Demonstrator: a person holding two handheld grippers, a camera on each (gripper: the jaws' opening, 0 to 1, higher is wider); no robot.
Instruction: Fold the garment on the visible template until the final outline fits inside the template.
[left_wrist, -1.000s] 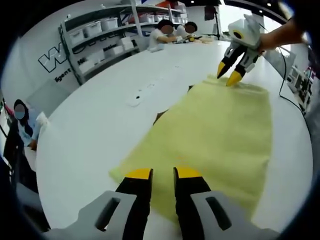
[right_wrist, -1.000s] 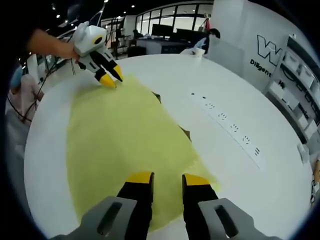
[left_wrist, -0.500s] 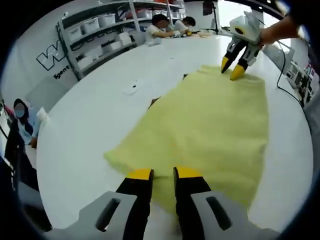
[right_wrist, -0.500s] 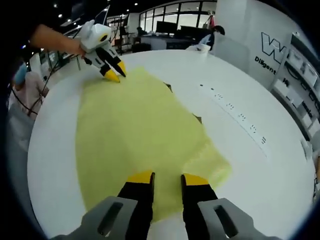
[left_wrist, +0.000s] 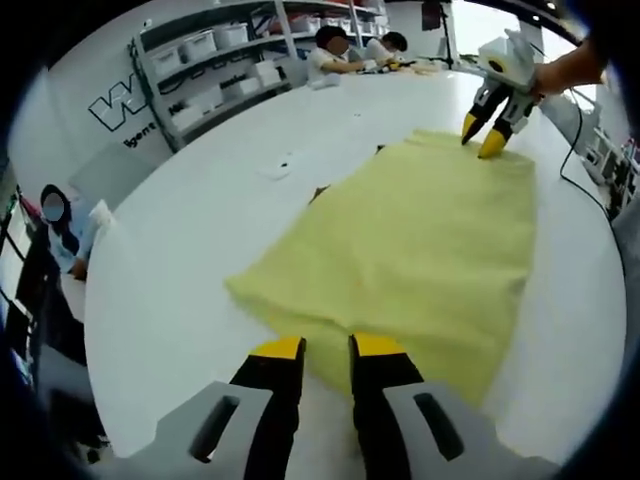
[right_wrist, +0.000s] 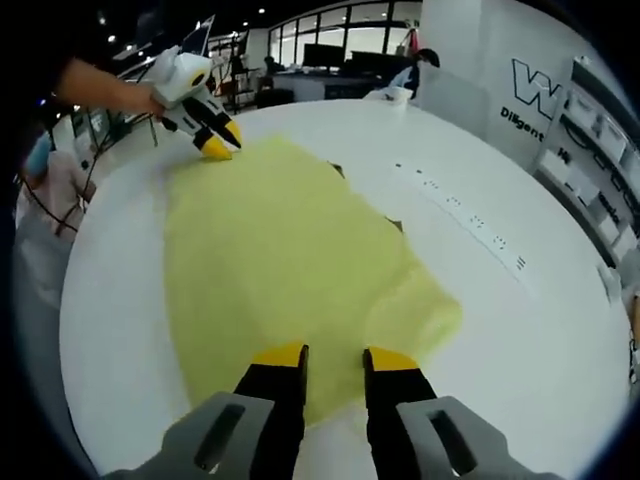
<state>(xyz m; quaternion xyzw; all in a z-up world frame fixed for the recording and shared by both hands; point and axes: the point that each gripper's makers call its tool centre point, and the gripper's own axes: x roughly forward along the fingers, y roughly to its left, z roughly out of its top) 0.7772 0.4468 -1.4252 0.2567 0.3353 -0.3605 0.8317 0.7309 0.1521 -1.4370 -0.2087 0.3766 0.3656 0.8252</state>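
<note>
On white tabletop (left_wrist: 180, 250), yellow garment (left_wrist: 410, 250) flat; both hand-held grippers, left (left_wrist: 325, 347) and right (right_wrist: 333, 352), parted, empty. Pinch matching corners, fold evenly.

A large outlined "W" (left_wrist: 118, 100) stands on the wall up and left of the left gripper's jaws; the smaller line beneath is unreadable.

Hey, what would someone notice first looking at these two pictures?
The pale yellow garment spread flat across the round white table. Next, yellow-tipped tongs at opposite ends of it: the right tongs at the far edge in the left gripper view, the left tongs in the right gripper view.
</note>
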